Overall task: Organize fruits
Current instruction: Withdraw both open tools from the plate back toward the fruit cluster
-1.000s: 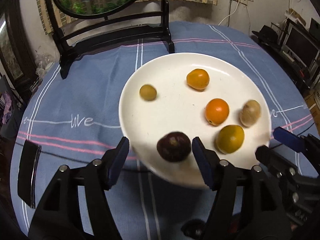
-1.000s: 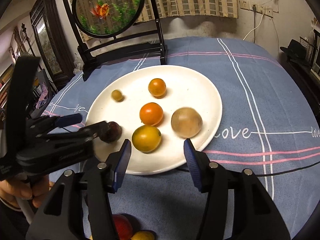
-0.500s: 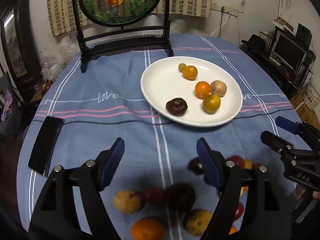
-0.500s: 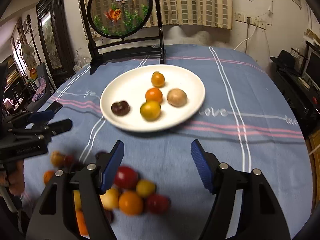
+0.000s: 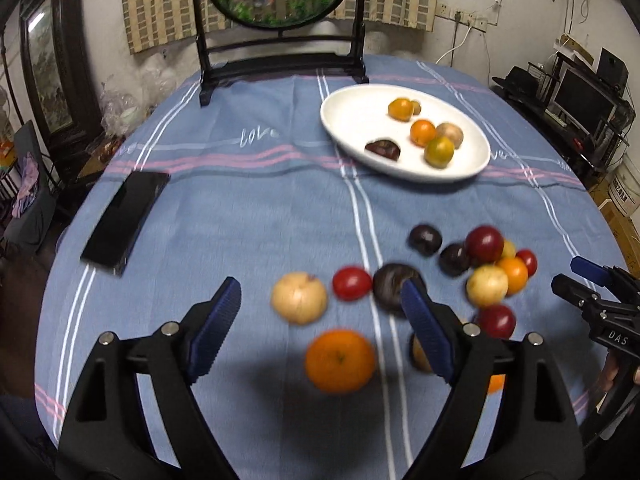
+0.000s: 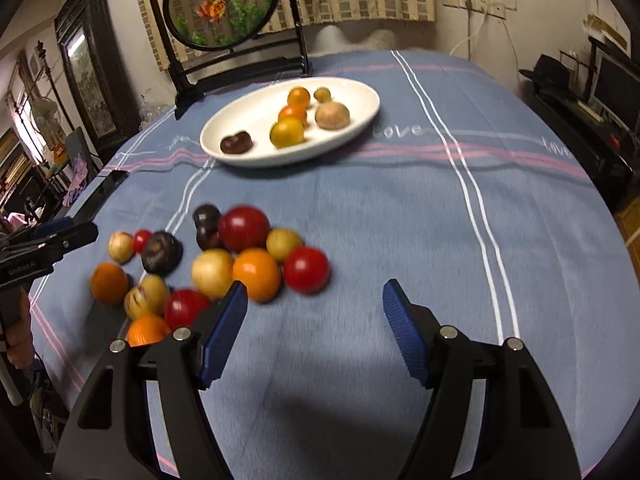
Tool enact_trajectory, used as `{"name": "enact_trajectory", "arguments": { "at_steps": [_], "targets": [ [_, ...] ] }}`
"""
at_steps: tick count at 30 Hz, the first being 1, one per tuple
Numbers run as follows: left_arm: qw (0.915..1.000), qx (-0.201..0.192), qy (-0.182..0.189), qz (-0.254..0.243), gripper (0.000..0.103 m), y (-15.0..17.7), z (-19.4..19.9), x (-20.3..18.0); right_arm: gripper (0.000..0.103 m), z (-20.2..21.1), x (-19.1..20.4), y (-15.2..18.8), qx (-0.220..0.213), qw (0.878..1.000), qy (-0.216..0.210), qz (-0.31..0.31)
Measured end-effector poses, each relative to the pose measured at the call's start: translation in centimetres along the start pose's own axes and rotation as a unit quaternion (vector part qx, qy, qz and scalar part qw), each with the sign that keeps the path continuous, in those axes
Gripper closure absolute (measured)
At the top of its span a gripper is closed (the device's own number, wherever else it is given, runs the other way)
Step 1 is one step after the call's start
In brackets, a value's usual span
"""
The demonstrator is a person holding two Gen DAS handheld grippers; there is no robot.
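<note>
Holding six fruits, the white plate (image 5: 344, 120) sits on the tablecloth (image 5: 240, 208).

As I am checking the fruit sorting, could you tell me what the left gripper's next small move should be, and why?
Probably lower the left gripper, whose jaws are opening with nothing between them, onto the large orange lying just below its fingertips. Six fruits already sit on the white plate, while the orange lies loose on the tablecloth, apart from its neighbours.
</note>
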State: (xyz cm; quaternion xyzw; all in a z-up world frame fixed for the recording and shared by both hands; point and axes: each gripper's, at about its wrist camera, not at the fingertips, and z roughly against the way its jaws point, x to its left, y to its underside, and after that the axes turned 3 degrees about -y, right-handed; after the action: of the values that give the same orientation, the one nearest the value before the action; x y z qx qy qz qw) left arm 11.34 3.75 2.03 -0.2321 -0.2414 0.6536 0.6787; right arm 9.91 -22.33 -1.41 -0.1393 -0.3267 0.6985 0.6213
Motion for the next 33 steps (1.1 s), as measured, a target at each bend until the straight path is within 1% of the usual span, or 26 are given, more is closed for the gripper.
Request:
{"name": "enact_trajectory", "arguments": {
  "at_steps": [1, 3, 5, 6, 8, 11, 16, 19, 21, 22, 23, 24, 25, 27, 28, 30, 33],
  "targets": [
    [1.0000, 0.005, 0.001, 0.002, 0.019, 0.5, -0.1, 0.0, 0.030, 0.0, 0.0, 0.4, 0.003, 1.000, 0.001, 0.000],
    [0.9999, 0.017, 0.000, 0.001, 0.019, 1.6, -0.4, 0.0, 0.021, 0.2, 0.2, 1.3, 0.007, 1.000, -0.002, 0.000],
    [0.9997, 0.024, -0.001, -0.001, 0.019, 2.5, -0.5, -0.2, 0.012, 0.7, 0.4, 1.9, 0.001, 1.000, -0.008, 0.002],
    [0.9997, 0.026, 0.000, -0.002, 0.019, 2.8, -0.4, -0.3, 0.011, 1.0, 0.6, 2.2, -0.005, 1.000, -0.012, 0.004],
    [0.9995, 0.030, 0.002, -0.002, 0.019, 3.5, -0.5, -0.5, 0.010, 1.5, 1.1, 2.5, -0.010, 1.000, -0.020, 0.014],
    [0.9993, 0.038, 0.002, -0.003, 0.019, 4.1, -0.7, -0.7, 0.006, 1.7, 1.7, 3.2, -0.010, 0.999, -0.020, 0.029],
    [0.9987, 0.050, 0.003, -0.004, 0.019, 4.9, -1.4, -0.8, 0.005, 1.3, 2.0, 4.3, 0.003, 0.999, -0.019, 0.041],
    [0.9991, 0.041, 0.004, -0.007, 0.019, 5.1, -1.6, -1.0, 0.005, 1.2, 1.7, 4.4, 0.006, 0.999, -0.021, 0.033],
    [0.9991, 0.037, 0.001, -0.019, 0.021, 5.1, -1.9, -1.4, 0.005, 1.2, 1.5, 4.4, 0.006, 0.999, -0.020, 0.029],
    [0.9990, 0.038, 0.002, -0.023, 0.025, 5.1, -2.0, -1.6, 0.005, 1.2, 1.4, 4.4, 0.005, 0.999, -0.020, 0.027],
    [0.9987, 0.043, 0.003, -0.026, 0.032, 5.1, -2.4, -1.8, 0.005, 1.2, 1.5, 4.4, 0.005, 0.999, -0.019, 0.027],
    [0.9986, 0.046, 0.004, -0.026, 0.036, 5.1, -2.6, -1.9, 0.005, 1.2, 1.5, 4.5, 0.005, 0.999, -0.019, 0.027],
    [0.9984, 0.049, 0.007, -0.026, 0.047, 5.0, -2.9, -1.9, 0.005, 1.2, 1.5, 4.5, 0.005, 0.999, -0.019, 0.029],
    [0.9984, 0.051, -0.001, -0.025, 0.054, 4.9, -3.3, -1.9, 0.005, 1.2, 1.7, 4.5, 0.004, 0.999, -0.017, 0.037],
    [0.9986, 0.048, -0.004, -0.024, 0.057, 4.9, -3.3, -1.8, 0.005, 1.2, 2.0, 4.6, 0.004, 0.999, -0.016, 0.041],
    [0.9985, 0.051, 0.004, -0.020, 0.057, 4.8, -3.4, -1.6, 0.005, 1.2, 2.4, 4.7, 0.005, 0.999, -0.017, 0.051],
    [0.9983, 0.054, 0.014, -0.016, 0.057, 4.8, -3.2, -1.2, 0.005, 1.1, 3.5, 4.6, 0.014, 0.997, -0.035, 0.063]
  ]
}}
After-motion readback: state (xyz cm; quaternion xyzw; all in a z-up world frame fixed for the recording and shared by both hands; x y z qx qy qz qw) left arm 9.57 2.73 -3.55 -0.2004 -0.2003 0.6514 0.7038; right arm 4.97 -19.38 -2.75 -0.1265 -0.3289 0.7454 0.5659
